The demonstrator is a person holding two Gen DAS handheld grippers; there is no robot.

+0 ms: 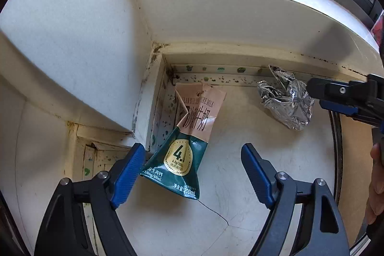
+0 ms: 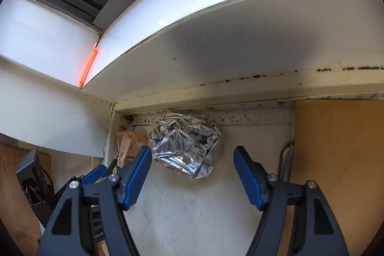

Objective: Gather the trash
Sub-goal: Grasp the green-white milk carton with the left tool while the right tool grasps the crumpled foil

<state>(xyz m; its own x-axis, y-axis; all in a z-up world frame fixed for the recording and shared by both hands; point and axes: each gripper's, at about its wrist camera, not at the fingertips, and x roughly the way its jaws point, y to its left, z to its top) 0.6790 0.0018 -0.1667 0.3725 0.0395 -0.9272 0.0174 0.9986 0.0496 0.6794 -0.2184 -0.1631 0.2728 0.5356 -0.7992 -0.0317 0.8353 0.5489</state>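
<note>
Though wide open — both tools empty

The flattened milk carton reads "PURE MILK" on its pink upper part; a gold badge shows "4."; the green lower part reads "130mg/100mL" and "200mL".

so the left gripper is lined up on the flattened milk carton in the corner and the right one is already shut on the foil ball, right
Not quite. The right gripper is open, not shut: in the right wrist view its blue pads stand apart and short of the foil ball. The rest holds: the left gripper is lined up on the flattened milk carton in the corner.
</note>
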